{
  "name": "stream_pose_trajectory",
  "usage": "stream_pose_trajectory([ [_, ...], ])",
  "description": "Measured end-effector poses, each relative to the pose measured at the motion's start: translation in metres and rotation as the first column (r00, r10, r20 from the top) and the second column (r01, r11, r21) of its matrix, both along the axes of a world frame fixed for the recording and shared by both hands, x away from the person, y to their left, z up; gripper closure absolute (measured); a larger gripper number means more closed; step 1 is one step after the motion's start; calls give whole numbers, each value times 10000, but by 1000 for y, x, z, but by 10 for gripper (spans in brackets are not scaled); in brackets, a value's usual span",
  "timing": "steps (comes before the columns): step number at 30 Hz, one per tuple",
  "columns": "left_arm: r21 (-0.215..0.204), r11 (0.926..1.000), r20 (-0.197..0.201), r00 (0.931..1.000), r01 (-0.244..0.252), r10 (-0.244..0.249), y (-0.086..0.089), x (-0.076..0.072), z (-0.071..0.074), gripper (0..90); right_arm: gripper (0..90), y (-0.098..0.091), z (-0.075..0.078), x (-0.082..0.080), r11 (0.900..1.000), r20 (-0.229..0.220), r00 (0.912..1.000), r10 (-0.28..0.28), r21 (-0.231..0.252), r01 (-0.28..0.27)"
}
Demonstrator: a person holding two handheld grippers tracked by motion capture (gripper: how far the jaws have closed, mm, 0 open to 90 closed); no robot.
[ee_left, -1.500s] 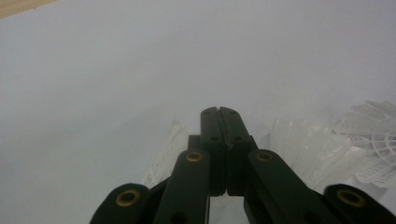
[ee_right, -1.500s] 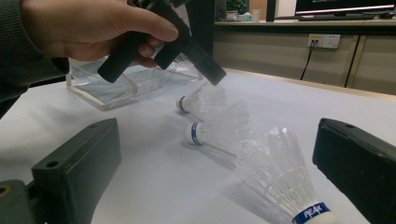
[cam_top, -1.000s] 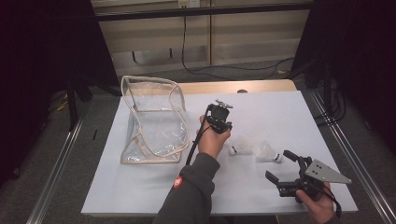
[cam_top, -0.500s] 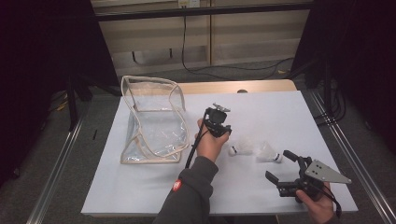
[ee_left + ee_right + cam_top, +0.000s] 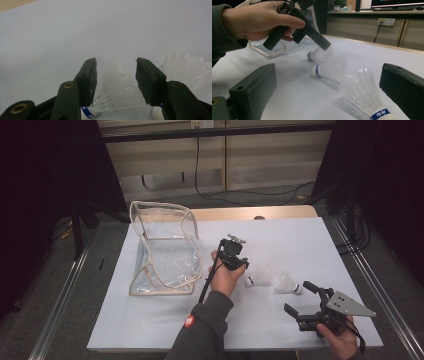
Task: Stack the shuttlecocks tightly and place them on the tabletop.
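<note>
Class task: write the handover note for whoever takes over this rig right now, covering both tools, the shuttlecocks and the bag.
Left tool: open, jaws astride a shuttlecock's feathers, not yet closed.
Right tool: open, holding nothing, near the table's front right.
Shuttlecocks: three lie on the white table, one nearest the right tool, one in the middle, none in the clear bag.
Done: nothing bagged.
Left, probably: grip each shuttlecock, move it to the bag.

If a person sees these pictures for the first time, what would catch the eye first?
Probably the white shuttlecocks lying on the white table, right of its middle. The left gripper is lowered over one with open jaws either side of its feathers. Further left lies a clear bag, and the right gripper waits open near the front right corner.
</note>
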State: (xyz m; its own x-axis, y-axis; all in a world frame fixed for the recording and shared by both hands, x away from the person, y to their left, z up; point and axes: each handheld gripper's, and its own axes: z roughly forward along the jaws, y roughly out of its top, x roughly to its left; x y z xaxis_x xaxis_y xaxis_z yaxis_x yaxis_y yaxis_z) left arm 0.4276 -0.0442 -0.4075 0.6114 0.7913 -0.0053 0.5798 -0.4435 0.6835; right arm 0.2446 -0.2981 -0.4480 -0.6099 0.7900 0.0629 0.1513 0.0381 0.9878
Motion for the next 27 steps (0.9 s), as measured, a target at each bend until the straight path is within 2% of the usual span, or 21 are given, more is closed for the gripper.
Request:
stream_pose_trajectory([
  [5,-73,9998,175,9996,-199,200,5,2,1,623,6,0,0,0,10000,3,10000,9,13,-9],
  [6,-18,9997,253,9993,-262,263,6,2,1,663,6,1,0,0,10000,-29,10000,18,5,-18],
  [13,74,9991,551,9976,-426,421,12,6,2,778,6,0,0,0,10000,-57,10000,20,21,-20],
  [17,170,9971,903,9933,-744,725,15,8,4,846,6,1,-1,0,10000,-69,10000,33,45,-33],
  [27,380,9911,1278,9843,-1277,1219,23,12,7,879,6,0,-1,0,10000,-66,10000,50,21,-50],
])
